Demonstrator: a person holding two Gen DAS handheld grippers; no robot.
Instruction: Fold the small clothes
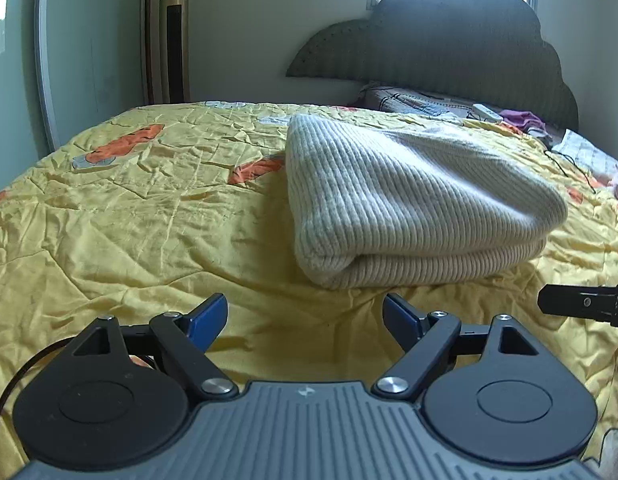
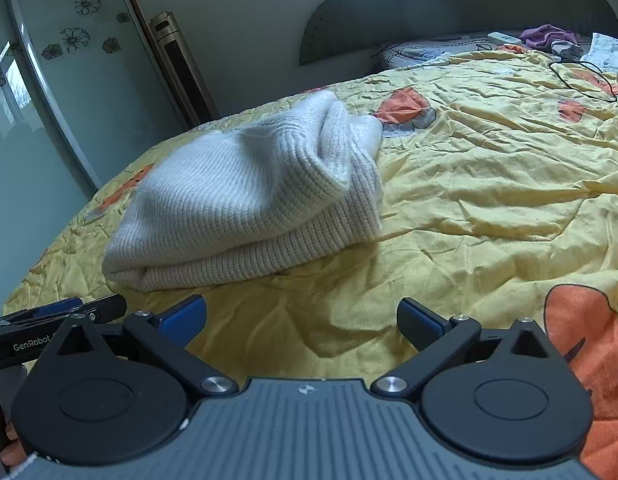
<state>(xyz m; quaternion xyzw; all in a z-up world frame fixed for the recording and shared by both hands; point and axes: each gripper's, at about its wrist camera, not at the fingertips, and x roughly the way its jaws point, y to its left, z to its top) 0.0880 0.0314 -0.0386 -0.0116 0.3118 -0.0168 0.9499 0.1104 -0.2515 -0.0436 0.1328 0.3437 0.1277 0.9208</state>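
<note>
Cream ribbed sweater is lying folded on the yellow quilt ahead while we are holding our left gripper with fingers spread, gripping nothing. From the right wrist, we are keeping our right gripper likewise parted, near the sweater.

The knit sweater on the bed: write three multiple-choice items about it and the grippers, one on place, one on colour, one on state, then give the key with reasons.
1. Where does the sweater lie?
A. On the yellow quilt
B. On the floor
C. Between a gripper's fingers

2. What colour is the sweater?
A. Purple
B. Cream white
C. Orange

3. How do the left gripper and right gripper stand?
A. Both open, holding nothing
B. Both shut on the sweater
C. Only the left shut

Key: 1 A, it rests folded on the quilt; 2 B, its ribbed knit is cream; 3 A, each pair of blue pads stands apart with only quilt between.
</note>
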